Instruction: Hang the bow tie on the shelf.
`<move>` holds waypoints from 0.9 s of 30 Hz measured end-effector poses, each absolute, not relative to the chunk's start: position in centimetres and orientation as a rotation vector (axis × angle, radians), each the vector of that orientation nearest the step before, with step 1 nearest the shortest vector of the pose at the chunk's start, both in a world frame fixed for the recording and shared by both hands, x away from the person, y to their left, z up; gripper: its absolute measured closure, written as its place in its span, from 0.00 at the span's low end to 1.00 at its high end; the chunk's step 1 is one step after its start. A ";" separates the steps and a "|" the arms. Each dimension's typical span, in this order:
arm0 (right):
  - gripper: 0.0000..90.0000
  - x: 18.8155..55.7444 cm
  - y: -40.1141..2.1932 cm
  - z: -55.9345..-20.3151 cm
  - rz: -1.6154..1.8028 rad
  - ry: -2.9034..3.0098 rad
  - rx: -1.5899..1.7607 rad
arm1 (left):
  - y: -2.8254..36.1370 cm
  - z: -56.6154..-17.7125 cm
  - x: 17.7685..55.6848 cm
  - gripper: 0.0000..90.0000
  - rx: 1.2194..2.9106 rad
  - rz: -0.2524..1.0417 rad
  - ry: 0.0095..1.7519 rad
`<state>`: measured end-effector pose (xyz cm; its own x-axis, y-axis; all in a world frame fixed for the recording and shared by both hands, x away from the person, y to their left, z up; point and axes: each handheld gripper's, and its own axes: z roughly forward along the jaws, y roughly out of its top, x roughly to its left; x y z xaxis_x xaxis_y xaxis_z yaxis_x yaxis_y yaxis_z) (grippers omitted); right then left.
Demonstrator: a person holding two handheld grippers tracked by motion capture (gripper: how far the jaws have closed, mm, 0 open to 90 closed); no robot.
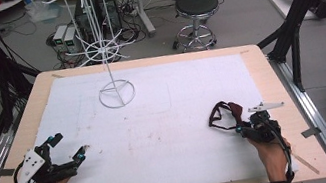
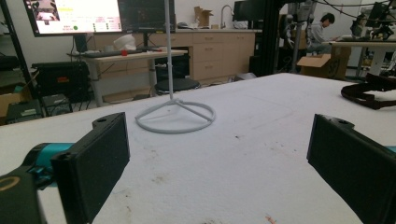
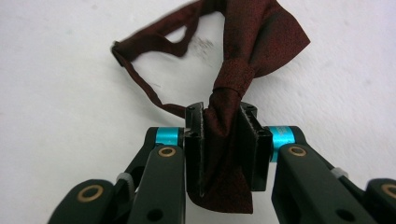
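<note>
Now your right gripper pinches the bow tie by one wing, ready for lifting. Your left gripper rests slack-jawed, holding nothing, with the wire stand ahead of it.

Your left hand-held gripper lay low with its jaws spread wide apart. Your right hand-held gripper had its jaws clamped tight, and your forearms came in from below.

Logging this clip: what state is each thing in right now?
Bow tie: on the mat, one wing pinched, strap looped loose.
Right tool: shut on bow tie.
Left tool: open, nothing between its jaws.
Wire stand: upright, nothing hanging from it.
</note>
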<state>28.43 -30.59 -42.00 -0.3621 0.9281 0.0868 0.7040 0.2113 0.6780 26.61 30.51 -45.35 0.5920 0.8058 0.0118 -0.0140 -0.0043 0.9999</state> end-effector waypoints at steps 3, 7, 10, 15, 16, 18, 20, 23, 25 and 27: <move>0.83 28.5 -30.5 -41.7 0.995 2.149 1.489 | 30.5 -45.3 26.6 0.07 1.445 0.744 0.718; 0.83 28.6 -30.4 -41.5 1.080 2.153 1.427 | 30.6 -45.3 26.6 0.07 1.442 0.739 0.719; 0.82 28.8 -30.0 -41.2 1.113 2.153 1.360 | 30.6 -45.3 26.7 0.07 1.439 0.734 0.725; 0.82 29.1 -29.4 -40.9 1.183 2.161 1.283 | 30.6 -45.3 26.7 0.07 1.447 0.726 0.712; 0.82 29.2 -29.3 -40.8 1.214 2.170 1.264 | 30.7 -45.3 26.8 0.07 1.447 0.714 0.708; 0.82 29.5 -28.7 -40.7 1.297 2.199 1.184 | 30.8 -45.2 27.0 0.07 1.453 0.698 0.712; 0.82 29.7 -28.3 -40.5 1.321 2.214 1.148 | 30.8 -45.1 27.3 0.07 1.494 0.698 0.710; 0.82 30.0 -27.6 -40.3 1.331 2.241 1.075 | 30.8 -45.1 27.4 0.07 1.489 0.690 0.707; 0.82 30.2 -27.2 -40.2 1.346 2.253 1.043 | 30.9 -45.1 27.4 0.07 1.494 0.684 0.706; 0.82 30.4 -27.0 -40.1 1.361 2.260 1.025 | 30.9 -45.0 27.5 0.07 1.507 0.673 0.706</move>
<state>30.35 -27.02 -40.12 -0.6958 0.7119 0.0954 0.4175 0.2928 0.8602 27.51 30.87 -45.03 0.6391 0.7691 0.0017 0.0376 -0.0335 0.9987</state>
